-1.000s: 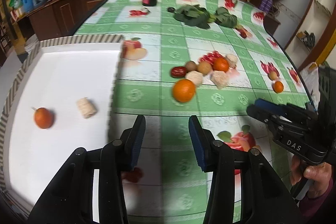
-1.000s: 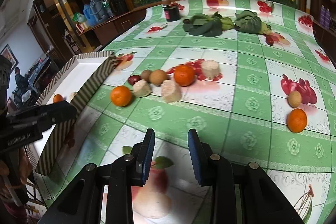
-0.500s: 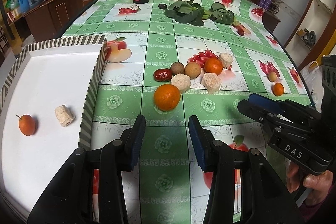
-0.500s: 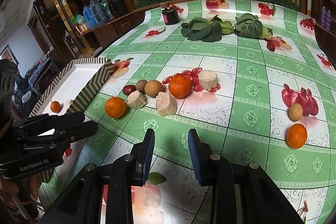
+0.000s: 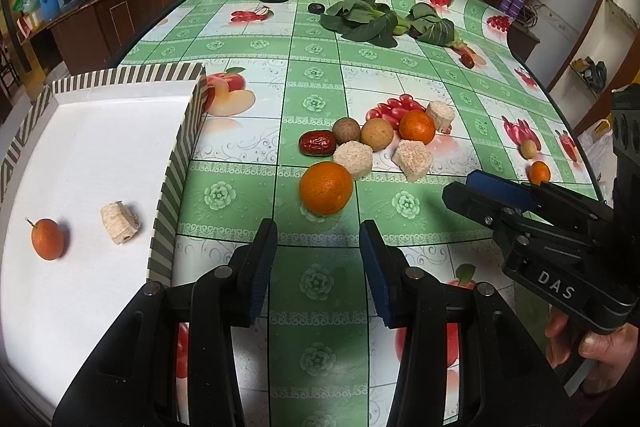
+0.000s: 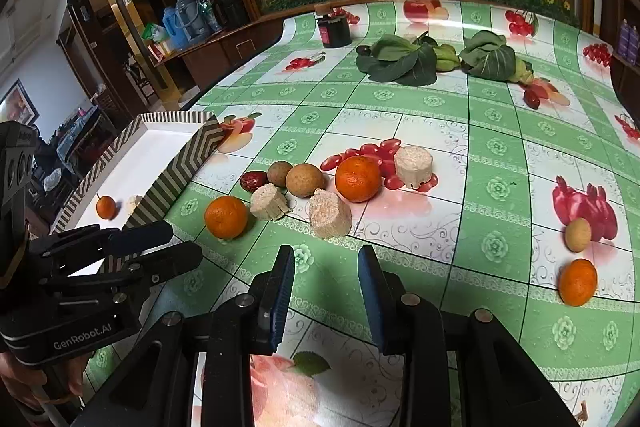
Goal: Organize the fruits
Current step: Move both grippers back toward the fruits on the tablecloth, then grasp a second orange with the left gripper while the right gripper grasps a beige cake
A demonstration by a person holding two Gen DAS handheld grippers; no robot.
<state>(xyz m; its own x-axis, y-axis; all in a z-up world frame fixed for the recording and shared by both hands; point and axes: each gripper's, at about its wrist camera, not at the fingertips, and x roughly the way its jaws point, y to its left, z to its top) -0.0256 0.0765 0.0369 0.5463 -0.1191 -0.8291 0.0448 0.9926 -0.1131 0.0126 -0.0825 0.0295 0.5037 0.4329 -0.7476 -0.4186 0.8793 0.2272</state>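
We've got the left gripper (image 5: 318, 239) spread wide, empty, hovering just short of the round, glossy orange (image 5: 326, 188), right gripper (image 6: 326, 271) likewise agape.

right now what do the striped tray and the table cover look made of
Striped tray: likely cardboard, with thin flat printed walls and a matte white floor. Table cover: probably glossy plastic or oilcloth, since it shows printed fruit and soft reflections.

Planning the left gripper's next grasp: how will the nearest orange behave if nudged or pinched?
The orange looks round and rests free on the smooth tablecloth, so a nudge probably rolls it. Its dimpled peel likely grips well. The left gripper, jaws open, seems wide enough.
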